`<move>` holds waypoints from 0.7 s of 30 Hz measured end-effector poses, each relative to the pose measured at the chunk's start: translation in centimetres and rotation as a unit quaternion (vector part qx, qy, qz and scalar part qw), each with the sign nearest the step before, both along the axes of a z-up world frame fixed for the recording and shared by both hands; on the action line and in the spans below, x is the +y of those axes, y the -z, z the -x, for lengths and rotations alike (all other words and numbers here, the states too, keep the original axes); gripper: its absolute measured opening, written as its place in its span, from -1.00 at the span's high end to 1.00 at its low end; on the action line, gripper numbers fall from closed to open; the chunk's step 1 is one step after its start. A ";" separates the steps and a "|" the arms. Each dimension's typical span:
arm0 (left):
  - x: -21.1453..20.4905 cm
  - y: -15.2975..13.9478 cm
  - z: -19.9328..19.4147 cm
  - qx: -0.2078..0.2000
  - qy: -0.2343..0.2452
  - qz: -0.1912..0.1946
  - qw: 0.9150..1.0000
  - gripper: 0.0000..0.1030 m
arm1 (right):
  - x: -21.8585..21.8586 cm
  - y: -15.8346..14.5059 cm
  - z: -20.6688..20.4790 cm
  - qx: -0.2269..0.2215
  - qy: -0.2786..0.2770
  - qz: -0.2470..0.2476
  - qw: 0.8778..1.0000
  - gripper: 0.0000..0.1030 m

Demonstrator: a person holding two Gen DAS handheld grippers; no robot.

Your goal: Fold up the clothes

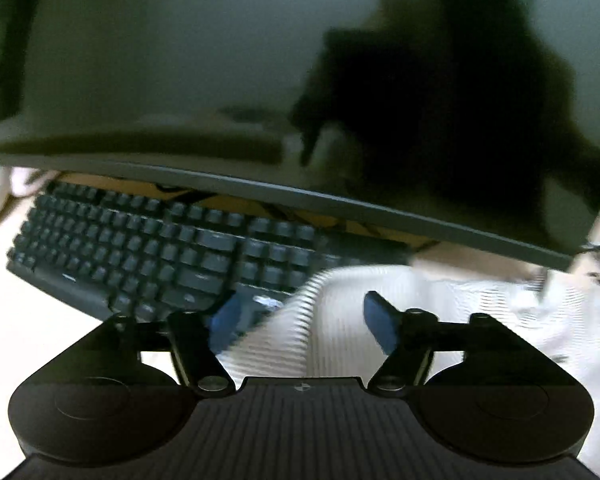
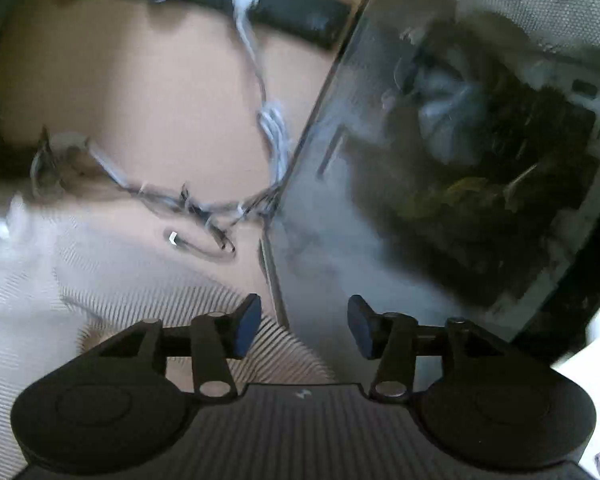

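A white, finely striped garment (image 1: pixel 480 320) lies on the desk in front of the keyboard, one corner lapping over the keys. My left gripper (image 1: pixel 302 320) hovers over that corner with its blue pads (image 1: pixel 224 322) wide apart; the cloth lies beneath the gap and neither pad presses on it. In the right wrist view the same garment (image 2: pixel 120 292) spreads across the lower left. My right gripper (image 2: pixel 304 330) is open above its edge, with nothing between the blue pads (image 2: pixel 247 330).
A dark monitor (image 1: pixel 180 80) stands over a black keyboard (image 1: pixel 140 248). A computer case with a glass side (image 2: pixel 460 160) stands to the right. Tangled cables (image 2: pixel 268 132) run over the tan desk (image 2: pixel 140 80). A black bar (image 2: pixel 288 10) lies at the back.
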State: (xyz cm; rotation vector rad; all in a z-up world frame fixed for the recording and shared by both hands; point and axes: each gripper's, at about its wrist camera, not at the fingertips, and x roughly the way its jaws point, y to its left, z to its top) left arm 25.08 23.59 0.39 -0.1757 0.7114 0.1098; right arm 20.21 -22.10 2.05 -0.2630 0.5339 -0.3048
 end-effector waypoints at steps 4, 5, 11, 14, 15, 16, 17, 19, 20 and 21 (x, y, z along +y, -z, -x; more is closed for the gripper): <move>-3.2 -1.6 3.3 -0.066 0.072 0.055 0.994 -0.88 | 0.2 0.0 1.5 0.025 -0.055 -0.061 0.996 -0.20; -4.6 -1.3 3.7 -0.075 0.092 0.067 0.991 -0.89 | 0.8 0.8 1.5 0.041 -0.072 -0.082 0.993 -0.20; -14.7 4.5 3.9 -0.065 0.189 0.061 0.978 -0.92 | 5.7 7.2 -0.4 0.126 -0.177 -0.170 0.961 0.11; -18.3 7.7 4.2 -0.040 0.222 0.033 0.974 -0.92 | 7.2 9.6 -0.6 0.139 -0.187 -0.146 0.961 0.09; -19.0 8.7 4.5 -0.022 0.230 0.037 0.972 -0.92 | 7.0 9.4 -0.1 0.146 -0.185 -0.148 0.961 0.09; -19.6 9.4 4.8 -0.014 0.241 0.041 0.970 -0.92 | 6.5 9.2 0.4 0.156 -0.180 -0.155 0.959 0.09; -20.2 9.6 5.5 -0.021 0.255 0.035 0.966 -0.92 | 5.9 8.9 0.9 0.165 -0.173 -0.160 0.958 0.09; -20.9 9.4 6.3 -0.034 0.287 0.022 0.957 -0.93 | 4.7 8.1 2.2 0.163 -0.151 -0.140 0.965 0.14; -21.1 9.3 6.5 -0.034 0.291 0.023 0.956 -0.93 | 4.2 7.4 3.3 0.141 -0.129 -0.102 0.976 0.14; -20.9 9.3 6.4 -0.027 0.286 0.030 0.957 -0.93 | 3.8 6.8 4.4 0.119 -0.108 -0.064 0.985 0.14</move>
